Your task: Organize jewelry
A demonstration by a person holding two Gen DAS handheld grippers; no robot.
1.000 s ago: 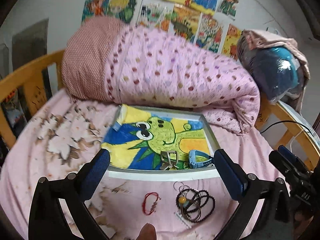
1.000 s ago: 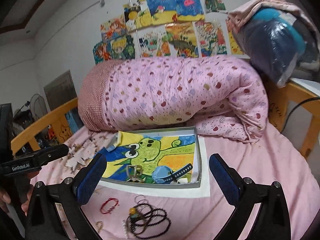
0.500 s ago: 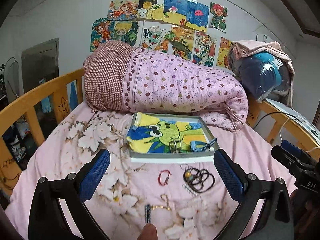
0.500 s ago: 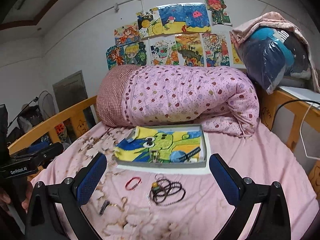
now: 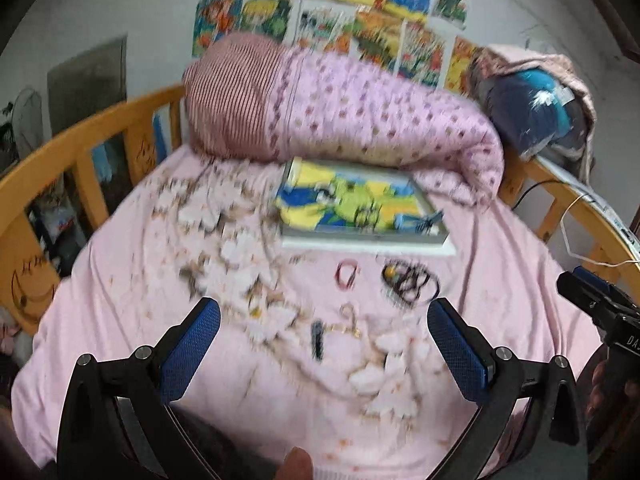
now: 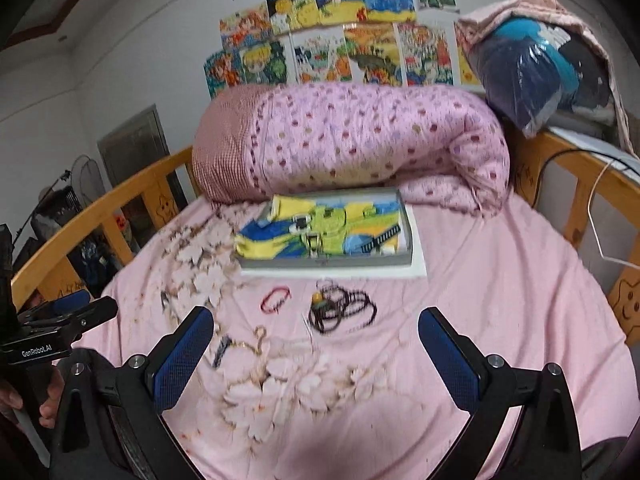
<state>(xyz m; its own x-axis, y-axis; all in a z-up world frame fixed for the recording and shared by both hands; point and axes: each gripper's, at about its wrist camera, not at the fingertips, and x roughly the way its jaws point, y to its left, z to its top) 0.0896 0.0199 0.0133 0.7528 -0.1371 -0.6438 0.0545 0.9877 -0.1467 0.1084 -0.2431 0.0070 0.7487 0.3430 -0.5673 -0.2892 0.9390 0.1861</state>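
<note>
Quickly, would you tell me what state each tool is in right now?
Left tool: open, holding nothing, above the pink bedsheet.
Right tool: open, holding nothing.

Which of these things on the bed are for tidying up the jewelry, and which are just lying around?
For the job: tray, red bracelet, black bead strings, gold chain, dark clip.

Just around: rolled quilt, wall drawings, bagged bundle.

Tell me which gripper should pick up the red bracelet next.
Left, marginally. In its view the red bracelet lies nearly centred ahead of the open left gripper; for the right gripper, also open, it sits off toward its left finger. Both are well back, so it's close.
</note>
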